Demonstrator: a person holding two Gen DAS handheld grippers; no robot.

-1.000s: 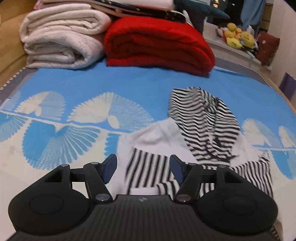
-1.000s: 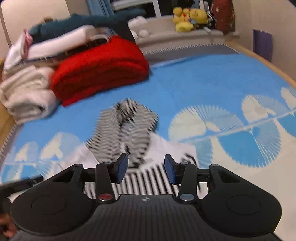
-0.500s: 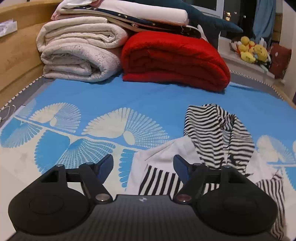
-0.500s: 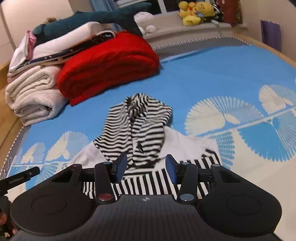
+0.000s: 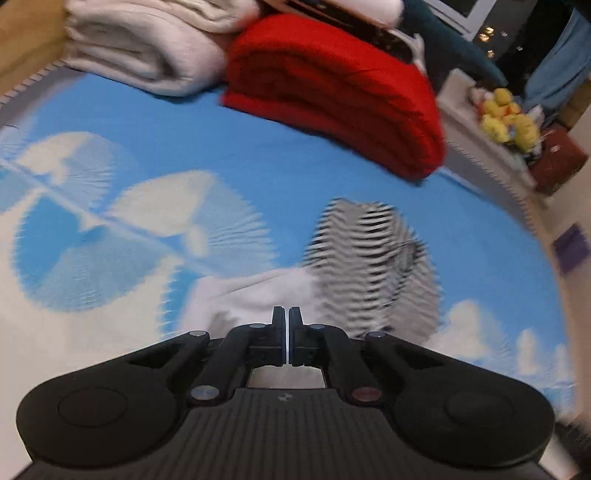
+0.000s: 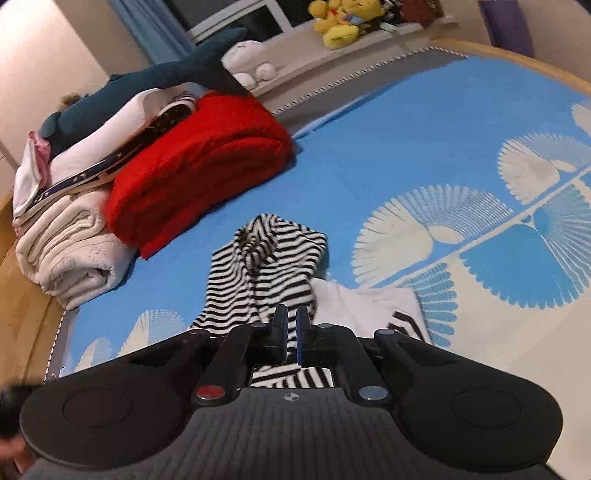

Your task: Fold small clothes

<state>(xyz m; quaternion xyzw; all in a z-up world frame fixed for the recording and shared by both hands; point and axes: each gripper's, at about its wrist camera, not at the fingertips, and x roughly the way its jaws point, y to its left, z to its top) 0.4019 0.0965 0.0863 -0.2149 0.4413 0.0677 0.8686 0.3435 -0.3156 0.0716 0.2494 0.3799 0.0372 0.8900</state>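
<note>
A small hooded top lies flat on the blue patterned bedsheet (image 6: 406, 122), its black-and-white striped hood (image 6: 266, 266) pointing away and its white body (image 6: 369, 306) nearer me. The left wrist view is blurred, but the hood (image 5: 373, 266) and white body (image 5: 255, 295) are recognisable there. My left gripper (image 5: 287, 321) hovers over the white body, jaws closing to a hairline slit with nothing between them. My right gripper (image 6: 291, 321) hangs over the striped front, jaws closing to a narrow gap, with no cloth visibly pinched.
A folded red blanket (image 6: 199, 170) and a stack of white blankets (image 6: 70, 254) line the far side of the bed, with a dark shark plush (image 6: 155, 81) on top. Yellow plush toys (image 6: 340, 22) sit on the sill. A wooden bed frame (image 6: 26, 306) runs along the left.
Both grippers stood wide open in the earlier frames and are now closed. The left view has swung and blurred. The right view has tilted and moved closer to the top.
</note>
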